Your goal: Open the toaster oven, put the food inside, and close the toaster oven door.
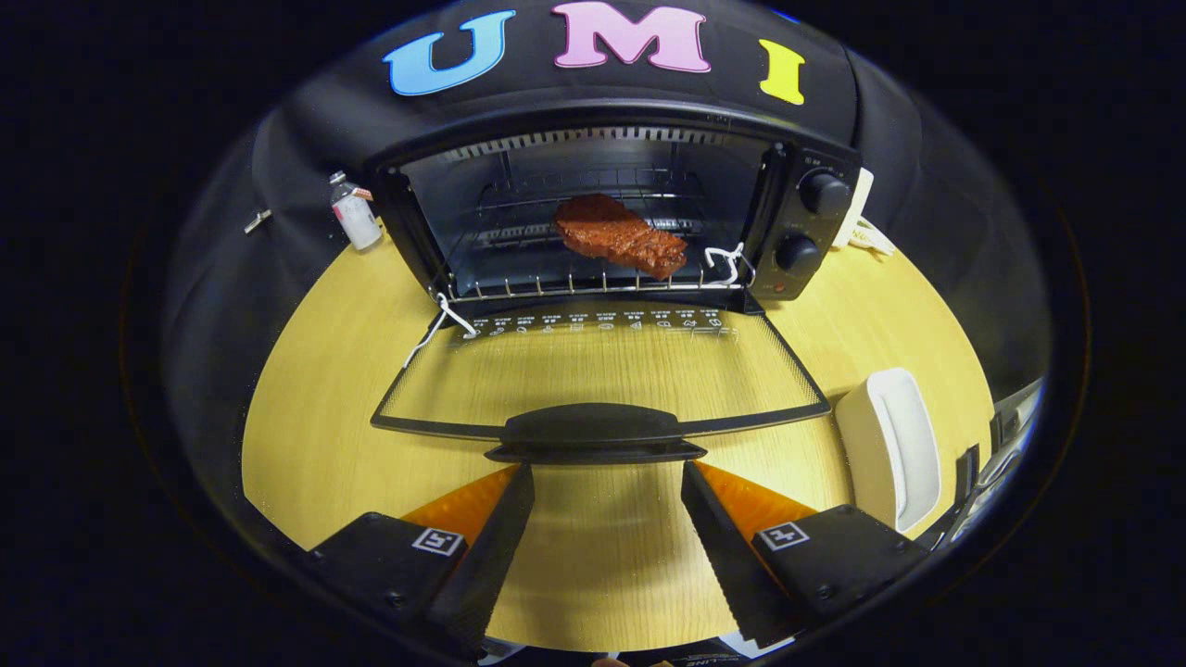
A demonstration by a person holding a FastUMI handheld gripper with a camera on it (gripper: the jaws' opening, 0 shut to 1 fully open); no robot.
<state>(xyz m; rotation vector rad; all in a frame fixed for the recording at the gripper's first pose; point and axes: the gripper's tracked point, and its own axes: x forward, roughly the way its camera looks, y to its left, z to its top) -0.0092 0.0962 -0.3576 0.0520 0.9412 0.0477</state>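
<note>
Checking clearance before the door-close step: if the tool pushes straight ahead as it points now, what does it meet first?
The tool is open, and the door handle of the folded-down toaster oven door sits just ahead of its fingers, so it likely meets that first. Depth is unclear; the meat on the rack lies well beyond.

The oven (593,213) stood on the desk (306,389), steak (619,235) on its rack, door (593,371) lying open just ahead of the spread gripper (607,472); a bottle (355,213) stood left, a dish (889,445) right.

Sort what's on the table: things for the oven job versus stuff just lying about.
Job: toaster oven, its open door, door handle, meat on the rack, open gripper just short of the handle.
Lying about: small bottle, white dish.
</note>
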